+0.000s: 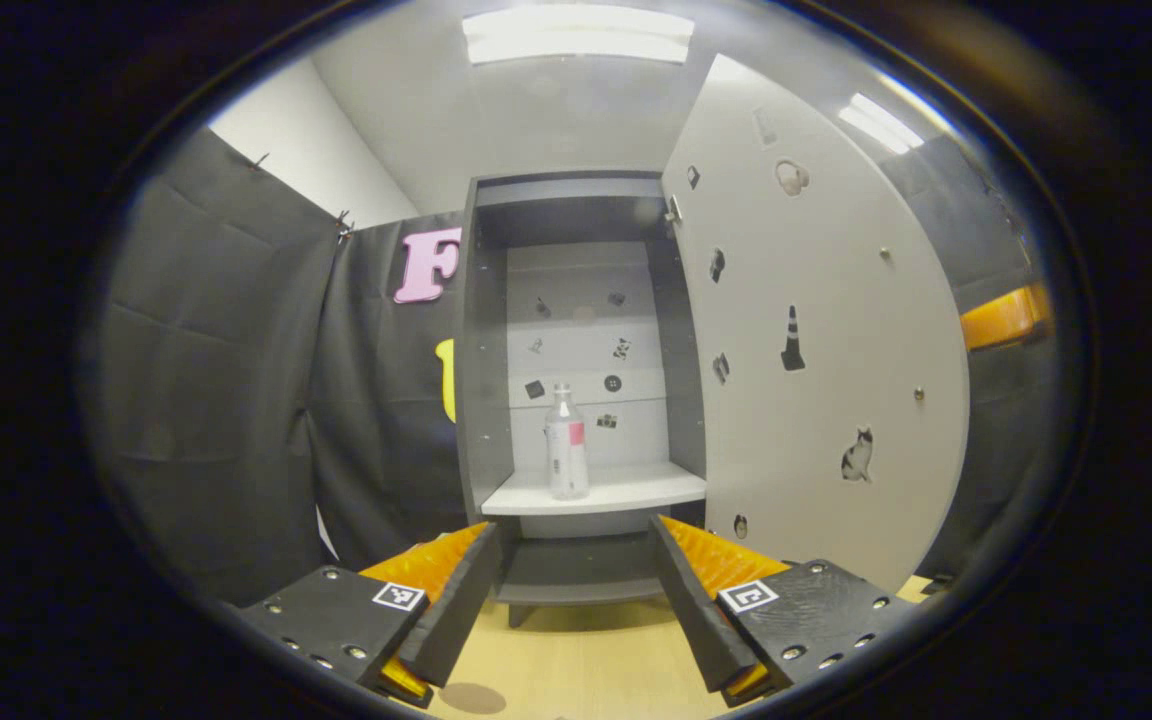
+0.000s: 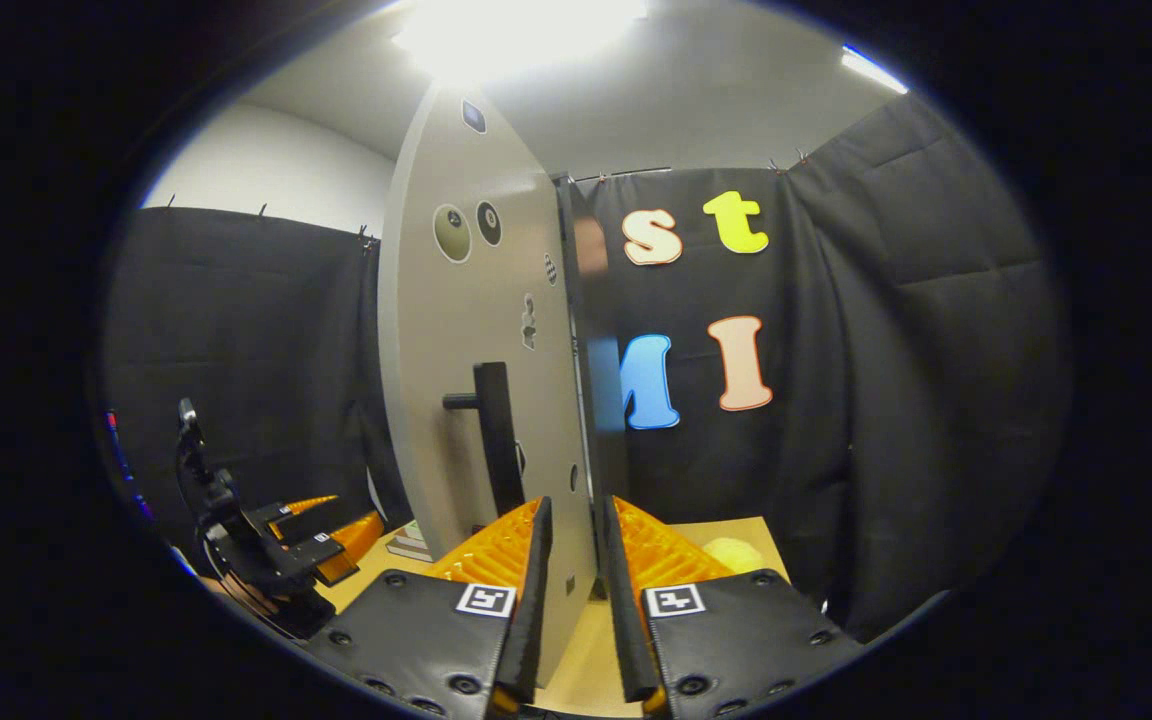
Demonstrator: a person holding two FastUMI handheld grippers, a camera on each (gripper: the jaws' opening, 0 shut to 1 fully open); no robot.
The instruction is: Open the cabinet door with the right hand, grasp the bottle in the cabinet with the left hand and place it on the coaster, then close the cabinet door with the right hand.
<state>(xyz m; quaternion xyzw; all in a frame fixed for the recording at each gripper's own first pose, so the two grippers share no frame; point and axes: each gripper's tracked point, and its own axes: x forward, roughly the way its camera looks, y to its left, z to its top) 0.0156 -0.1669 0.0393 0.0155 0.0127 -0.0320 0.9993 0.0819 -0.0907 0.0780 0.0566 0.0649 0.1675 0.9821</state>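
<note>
Booth walled in black cloth under ceiling strip lights; a pale wooden tabletop (image 1: 586, 660) is carrying the grey cabinet (image 1: 481, 400).

The left gripper (image 1: 576, 600) is sitting spread wide, holding nothing, its fingers framing the lower part of the cabinet opening from some way back. Straight ahead of it and above the fingertips, the bottle (image 1: 566, 445) is standing on the white shelf (image 1: 626, 490), a little left of the shelf's middle and well apart from the fingers. The bottle is standing upright: long axis vertical, cap pointing up, base flat on the shelf. To the right of this gripper the cabinet door (image 1: 816, 330) is standing swung out.

The right gripper (image 2: 576, 590) is sitting with its fingers drawn close on either side of the door's free edge (image 2: 581, 430); the gap between them is narrow, but I cannot tell whether both fingers are actually pressing on the panel. The dark door handle (image 2: 496, 435) is just left of and above its fingertips. Farther left and low, the other gripper is showing with its fingers apart. Beyond the right finger, a yellowish round thing (image 2: 734, 553) is lying on the table, possibly the coaster; too unclear to say.

Progress, as judged: the door-opening step is looking done. Grasping the bottle is not yet begun; placing it on the coaster and closing the door are both remaining.
</note>
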